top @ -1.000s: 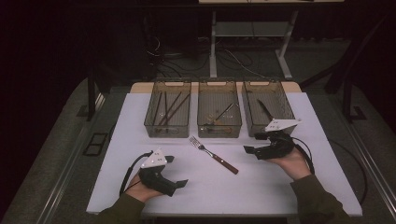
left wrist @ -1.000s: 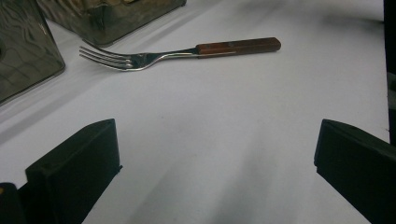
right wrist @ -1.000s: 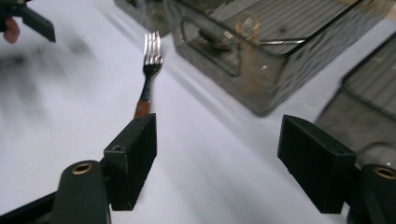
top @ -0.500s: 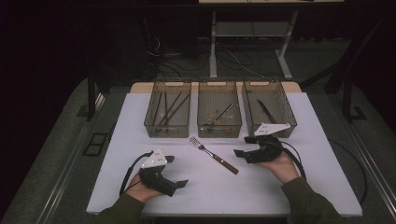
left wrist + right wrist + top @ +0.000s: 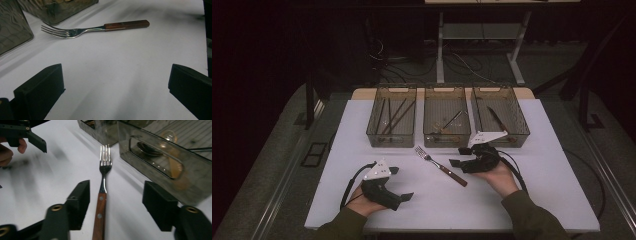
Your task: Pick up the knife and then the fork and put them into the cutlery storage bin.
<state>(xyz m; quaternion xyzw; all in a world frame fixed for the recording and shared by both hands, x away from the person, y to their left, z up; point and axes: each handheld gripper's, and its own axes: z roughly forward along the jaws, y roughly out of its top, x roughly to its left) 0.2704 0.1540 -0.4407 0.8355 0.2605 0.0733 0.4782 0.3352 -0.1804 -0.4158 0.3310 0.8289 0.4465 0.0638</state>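
Two grippers were on the white desk (image 5: 537, 165), w/ one fork (image 5: 440, 166) lying between them, just near of the row of three clear bins. Fork lay flat, tines pointing far-left toward the gap betw. the left bin (image 5: 392, 122) and middle bin (image 5: 446, 123), wooden handle pointing near-right. Right gripper (image 5: 459, 157) sat just right of the fork's handle end, near of the right bin (image 5: 501, 117), held in the person's right hand (image 5: 498, 175). In the right gripper view its fingers (image 5: 79, 202) were spread wide, one on each side of the handle, fork (image 5: 102, 195) running straight up the middle; fingers weren't touching it and had hold of nothing. Whether they were down at desk level or just above, can't tell. Left gripper (image 5: 403, 185) was at the near-left of the desk, well apart from the fork, resting in the left hand (image 5: 362, 202). In the left gripper view its fingers (image 5: 42, 90) were also wide open and empty, bare desk betw. them, fork (image 5: 95, 28) lying crosswise farther off. Left bin held dark thin sticks, middle bin some utensils, right bin a knife-like piece; details too dim to tell.
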